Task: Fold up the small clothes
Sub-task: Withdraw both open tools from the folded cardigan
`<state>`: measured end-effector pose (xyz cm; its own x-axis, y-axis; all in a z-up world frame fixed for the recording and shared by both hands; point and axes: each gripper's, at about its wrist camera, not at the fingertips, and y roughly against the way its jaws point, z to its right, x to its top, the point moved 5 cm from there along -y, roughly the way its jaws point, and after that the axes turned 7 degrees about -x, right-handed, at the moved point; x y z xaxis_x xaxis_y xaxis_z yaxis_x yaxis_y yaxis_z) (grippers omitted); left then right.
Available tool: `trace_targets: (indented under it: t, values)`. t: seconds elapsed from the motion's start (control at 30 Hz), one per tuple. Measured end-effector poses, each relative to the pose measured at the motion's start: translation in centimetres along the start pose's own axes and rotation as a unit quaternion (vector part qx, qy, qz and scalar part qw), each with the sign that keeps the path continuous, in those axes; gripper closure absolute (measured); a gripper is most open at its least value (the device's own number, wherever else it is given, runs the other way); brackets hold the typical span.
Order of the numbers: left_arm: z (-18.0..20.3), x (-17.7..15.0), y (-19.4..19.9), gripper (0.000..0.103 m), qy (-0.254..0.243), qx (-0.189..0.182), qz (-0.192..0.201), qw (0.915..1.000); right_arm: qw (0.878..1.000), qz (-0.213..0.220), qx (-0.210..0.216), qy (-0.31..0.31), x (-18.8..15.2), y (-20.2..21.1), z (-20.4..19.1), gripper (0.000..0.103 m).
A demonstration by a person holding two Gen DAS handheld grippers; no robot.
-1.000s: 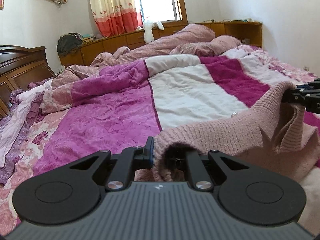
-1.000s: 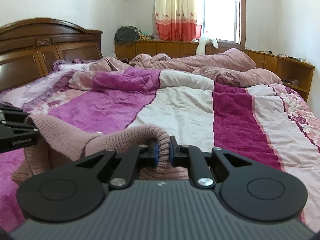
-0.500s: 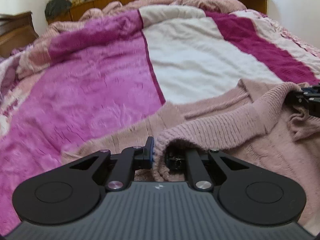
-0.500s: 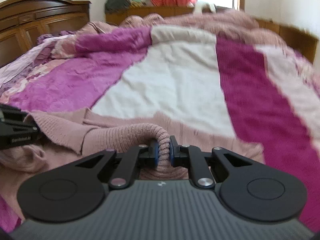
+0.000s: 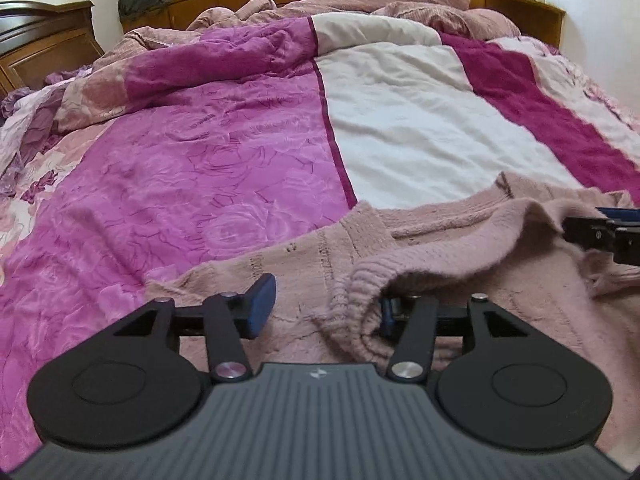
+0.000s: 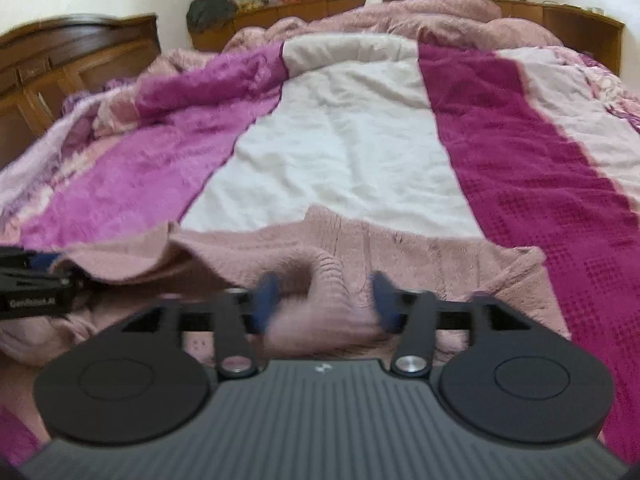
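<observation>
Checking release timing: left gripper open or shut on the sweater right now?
Open. The left gripper has its blue pads spread wide apart; the pink sweater hem lies loose between them, draped against the right pad only.

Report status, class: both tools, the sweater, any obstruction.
Left tool open, right tool open. Pink sweater on bedspread, ribbed edge between fingers. No obstruction.

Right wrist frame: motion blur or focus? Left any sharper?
Right wrist view: looks like motion blur, smearing the sweater fold between the open jaws and softening the whole bed. Left wrist view: sharp, knit ribs and quilt pattern crisp. Both: soft daylight, no glare, fisheye bending the edges.
</observation>
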<state>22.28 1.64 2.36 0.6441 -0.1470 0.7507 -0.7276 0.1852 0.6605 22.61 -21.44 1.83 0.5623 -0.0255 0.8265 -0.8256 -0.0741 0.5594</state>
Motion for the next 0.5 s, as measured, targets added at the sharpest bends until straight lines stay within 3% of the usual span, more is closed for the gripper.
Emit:
trace_targets:
  t: [0.2, 0.5]
  values:
    - [0.6, -0.1, 3.4, 0.033, -0.026, 0.012, 0.018, 0.9994, 1.0, 0.014, 0.002, -0.002, 0.4, 2.7, 0.5, 0.037]
    - [1.5, -0.8, 8.3, 0.033, -0.037, 0.018, 0.03, 0.9987, 0.999, 0.031, -0.008, -0.011, 0.5, 7.0, 1.8, 0.037]
